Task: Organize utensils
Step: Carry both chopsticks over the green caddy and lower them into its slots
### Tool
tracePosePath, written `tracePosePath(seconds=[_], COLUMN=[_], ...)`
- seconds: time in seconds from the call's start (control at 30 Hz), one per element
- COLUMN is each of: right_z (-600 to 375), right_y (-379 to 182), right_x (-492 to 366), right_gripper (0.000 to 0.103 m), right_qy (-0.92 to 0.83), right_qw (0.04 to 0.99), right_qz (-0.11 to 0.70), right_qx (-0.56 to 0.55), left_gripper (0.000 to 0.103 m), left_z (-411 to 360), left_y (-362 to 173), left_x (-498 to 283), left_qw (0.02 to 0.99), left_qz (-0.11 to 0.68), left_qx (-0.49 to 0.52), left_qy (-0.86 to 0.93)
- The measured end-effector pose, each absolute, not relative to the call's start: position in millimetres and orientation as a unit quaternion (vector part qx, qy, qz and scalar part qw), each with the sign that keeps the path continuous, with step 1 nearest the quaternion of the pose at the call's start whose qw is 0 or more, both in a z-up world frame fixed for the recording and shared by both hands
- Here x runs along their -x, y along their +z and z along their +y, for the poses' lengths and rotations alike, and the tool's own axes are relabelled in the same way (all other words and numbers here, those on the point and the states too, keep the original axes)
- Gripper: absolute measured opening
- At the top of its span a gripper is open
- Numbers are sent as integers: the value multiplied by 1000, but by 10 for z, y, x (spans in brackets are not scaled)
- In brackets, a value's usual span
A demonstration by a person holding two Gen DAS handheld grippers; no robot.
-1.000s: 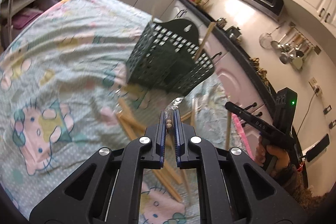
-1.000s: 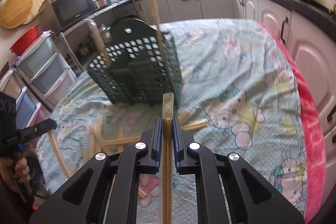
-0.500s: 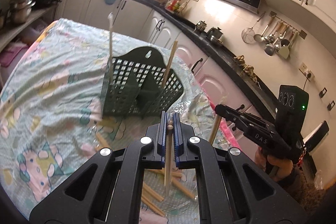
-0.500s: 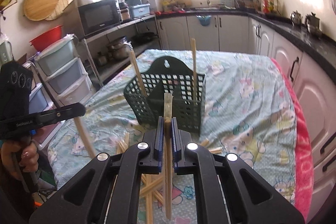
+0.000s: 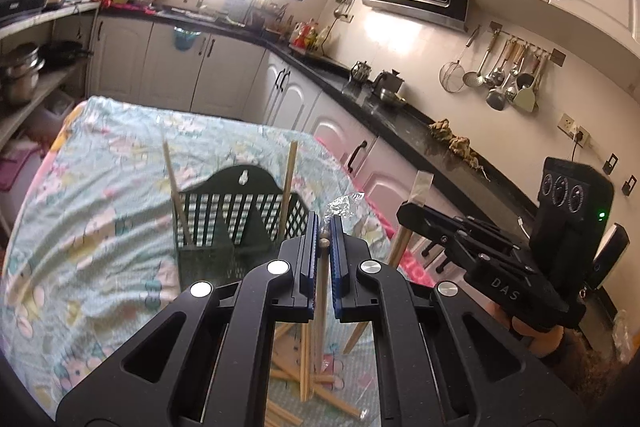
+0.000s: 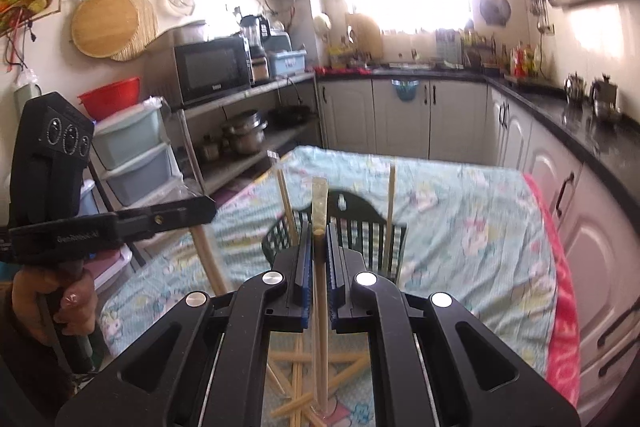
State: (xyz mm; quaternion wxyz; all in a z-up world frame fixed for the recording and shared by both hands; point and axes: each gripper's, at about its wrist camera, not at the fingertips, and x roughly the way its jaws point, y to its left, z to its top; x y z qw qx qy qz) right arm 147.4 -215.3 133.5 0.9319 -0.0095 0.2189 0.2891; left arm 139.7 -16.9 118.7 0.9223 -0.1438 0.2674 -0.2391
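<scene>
A dark green perforated utensil basket (image 5: 236, 223) (image 6: 360, 223) stands on the cartoon-print tablecloth with two wooden chopsticks (image 5: 289, 183) upright in it. My left gripper (image 5: 324, 239) is shut on a plastic-wrapped chopstick pair (image 5: 320, 291), held upright above and in front of the basket. My right gripper (image 6: 318, 239) is shut on another wrapped chopstick pair (image 6: 320, 307), also upright, near the basket's front. Each gripper shows in the other's view: the right one (image 5: 424, 215), the left one (image 6: 200, 211).
Several loose chopsticks (image 5: 304, 383) (image 6: 304, 367) lie crossed on the cloth below both grippers. The table (image 6: 480, 227) has a pink edge on the right. Cabinets and a black counter (image 5: 400, 115) run along the right; shelves with pots (image 6: 244, 135) stand left.
Both grippers have risen and tilted up, lifting their chopstick pairs off the cloth. The basket now sits lower and farther in both views.
</scene>
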Motion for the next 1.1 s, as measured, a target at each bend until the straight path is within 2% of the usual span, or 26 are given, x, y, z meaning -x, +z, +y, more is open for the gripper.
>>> tracePosePath(seconds=[0.7,1.1], right_z=[-2103,-2017], right_y=[2058,1928], right_x=[-1948,-2252], right_gripper=[7,7], right_qy=[274,246], right_qw=[956,965], right_qz=[101,84], right_qx=[6,16], left_gripper=[3,3], left_z=[-138,-128], left_y=[1951,1810], left_x=[-1839,-2302], left_qw=[954,965], left_qz=[181,183], left_qx=[114,102], left_qy=[-209,-157])
